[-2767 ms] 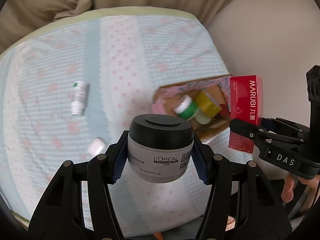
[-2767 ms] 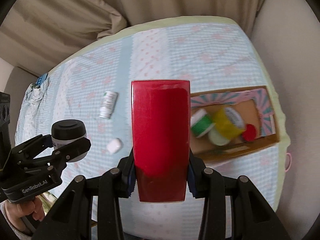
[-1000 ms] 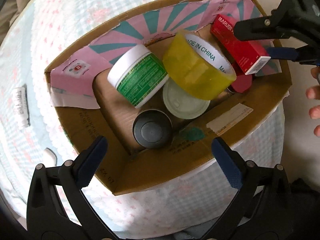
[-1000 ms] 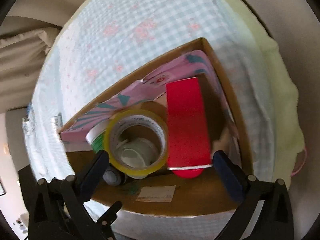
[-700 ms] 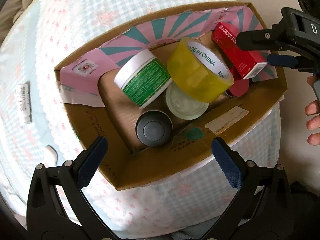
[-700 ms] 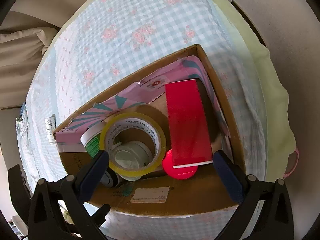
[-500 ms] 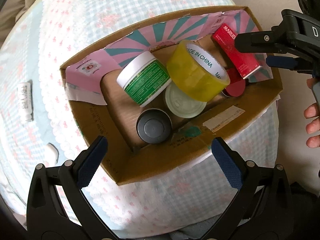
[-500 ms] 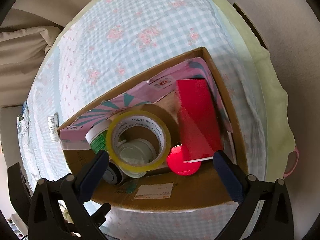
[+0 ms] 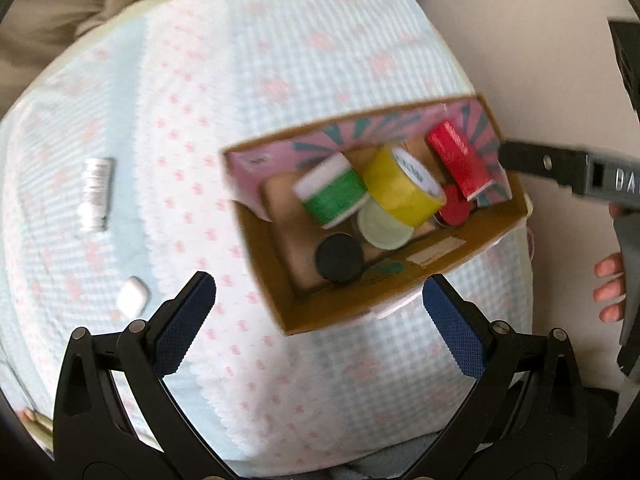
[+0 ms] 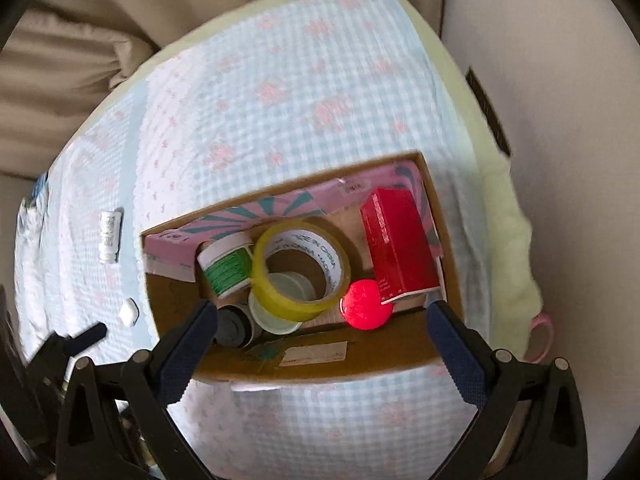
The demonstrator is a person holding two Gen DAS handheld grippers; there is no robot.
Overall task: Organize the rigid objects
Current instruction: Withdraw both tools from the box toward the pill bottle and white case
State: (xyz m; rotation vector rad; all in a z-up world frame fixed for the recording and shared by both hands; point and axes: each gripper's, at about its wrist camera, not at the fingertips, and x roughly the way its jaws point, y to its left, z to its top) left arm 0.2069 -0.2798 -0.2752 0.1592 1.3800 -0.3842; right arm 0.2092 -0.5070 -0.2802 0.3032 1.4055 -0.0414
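Hovering above the bed with nothing between its blue-padded fingers, the left gripper [image 9: 319, 312] is spread wide, and the right gripper [image 10: 322, 338] hangs likewise splayed and empty over the near wall of the open brown cardboard box [image 10: 400, 354]. That box sits on the pale blue gingham bedspread with pink flowers [image 10: 280, 92], near its right edge, with a pink and teal patterned flap [image 10: 276, 204] folded along the far wall.

Inside, from left to right, lie:
- a black-lidded grey jar [image 9: 339, 258], upright in the near left part;
- a white jar with a green label [image 10: 226, 264], tipped on its side;
- a yellow roll of packing tape [image 10: 300, 270], leaning over a pale round lid [image 9: 384, 228];
- a round red cap [image 10: 366, 304], touching the tape;
- a long red carton [image 10: 396, 254], resting against the right wall, its near end over the red cap.

Outside the box, well to its left on the bedspread, lie a small white tube [image 9: 96, 194] and, closer to the left gripper, a small white rounded case [image 9: 133, 295]. Fingers of a hand [image 9: 608, 288] show at the right edge of the left wrist view.
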